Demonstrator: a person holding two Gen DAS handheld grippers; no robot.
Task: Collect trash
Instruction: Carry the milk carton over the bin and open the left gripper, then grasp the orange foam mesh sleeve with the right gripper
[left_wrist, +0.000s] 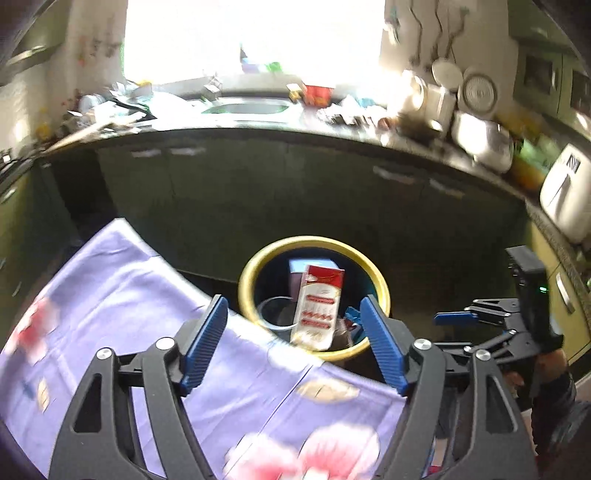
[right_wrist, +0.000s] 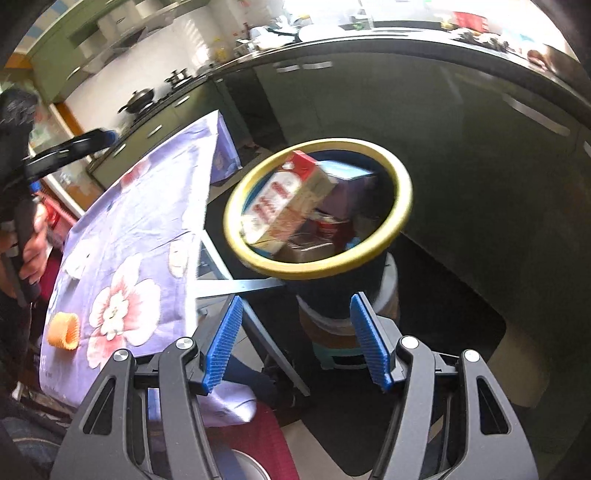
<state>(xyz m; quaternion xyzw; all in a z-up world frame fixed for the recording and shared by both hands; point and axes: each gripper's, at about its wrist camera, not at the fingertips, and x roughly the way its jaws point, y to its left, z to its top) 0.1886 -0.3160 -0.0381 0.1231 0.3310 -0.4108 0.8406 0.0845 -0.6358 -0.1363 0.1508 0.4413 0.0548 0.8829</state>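
- Over the bin (left_wrist: 314, 295), past the edge of the cloth-covered surface (left_wrist: 122, 295): red-and-white carton (left_wrist: 319, 308) sits tilted at the rim, w/ a box, a clear cup & other bits already inside – looks dropped in, so most of the job seems done.
- Left tool (left_wrist: 293, 341): jaws wide, nothing between.
- Right tool (right_wrist: 295, 345): jaws apart, empty, aimed at the bin from the side.
- Left to do, prob.: orange ribbed cup (right_wrist: 63, 329) lying on the cloth.
- Writing: carton print too blurred to read; no brand legible.
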